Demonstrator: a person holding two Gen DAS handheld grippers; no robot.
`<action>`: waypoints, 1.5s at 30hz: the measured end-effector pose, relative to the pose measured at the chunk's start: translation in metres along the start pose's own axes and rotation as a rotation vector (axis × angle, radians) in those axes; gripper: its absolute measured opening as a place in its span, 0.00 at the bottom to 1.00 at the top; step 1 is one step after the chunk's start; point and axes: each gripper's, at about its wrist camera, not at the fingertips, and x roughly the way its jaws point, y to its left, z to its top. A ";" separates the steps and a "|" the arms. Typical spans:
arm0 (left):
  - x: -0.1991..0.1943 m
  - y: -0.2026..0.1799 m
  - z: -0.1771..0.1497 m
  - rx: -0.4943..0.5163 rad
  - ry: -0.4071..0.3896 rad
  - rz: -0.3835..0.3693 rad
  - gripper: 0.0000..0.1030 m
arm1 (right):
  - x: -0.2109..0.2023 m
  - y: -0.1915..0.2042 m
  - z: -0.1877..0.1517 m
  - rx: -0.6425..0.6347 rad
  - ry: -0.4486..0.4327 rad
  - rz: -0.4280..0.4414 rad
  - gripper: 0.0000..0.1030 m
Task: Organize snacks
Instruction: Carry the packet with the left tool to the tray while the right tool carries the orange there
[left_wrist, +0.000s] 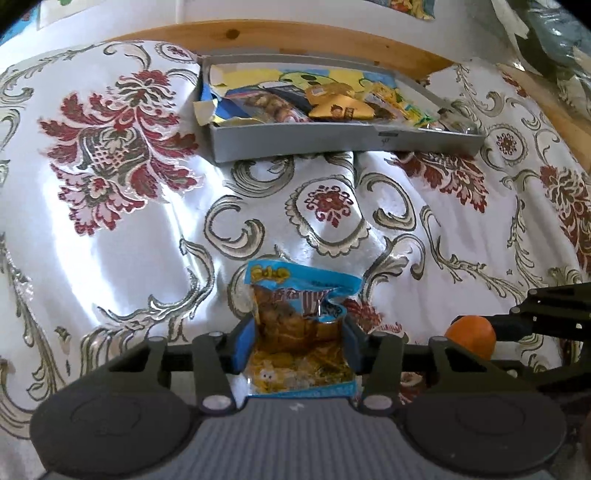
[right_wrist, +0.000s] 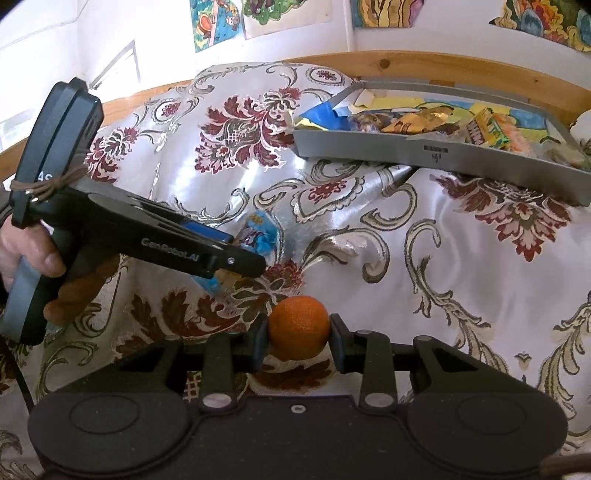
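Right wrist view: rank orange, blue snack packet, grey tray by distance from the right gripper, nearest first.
1. Orange: between the right gripper's fingers, gripped.
2. Blue snack packet: ahead and to the left, held in the left gripper.
3. Grey tray: farthest, upper right on the cloth by the wooden edge, with snacks inside.

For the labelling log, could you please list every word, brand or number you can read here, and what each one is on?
"GenRoboLAI": side of the left gripper, as far as it reads.
"AS": its handle, cut off by an elastic band.
Blue snack packet: print too crumpled to read.
Grey tray: small dark mark on its front wall, too small.
Tray's wrappers, wall posters: illegible.
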 end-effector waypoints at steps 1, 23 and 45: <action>-0.002 0.000 0.000 -0.005 -0.006 0.005 0.51 | -0.001 0.000 0.001 -0.001 -0.005 -0.003 0.35; -0.023 0.003 0.098 -0.034 -0.281 0.040 0.51 | 0.004 -0.041 0.088 -0.095 -0.218 -0.108 0.35; 0.076 0.003 0.176 -0.080 -0.302 0.038 0.52 | 0.055 -0.124 0.162 -0.037 -0.207 -0.311 0.35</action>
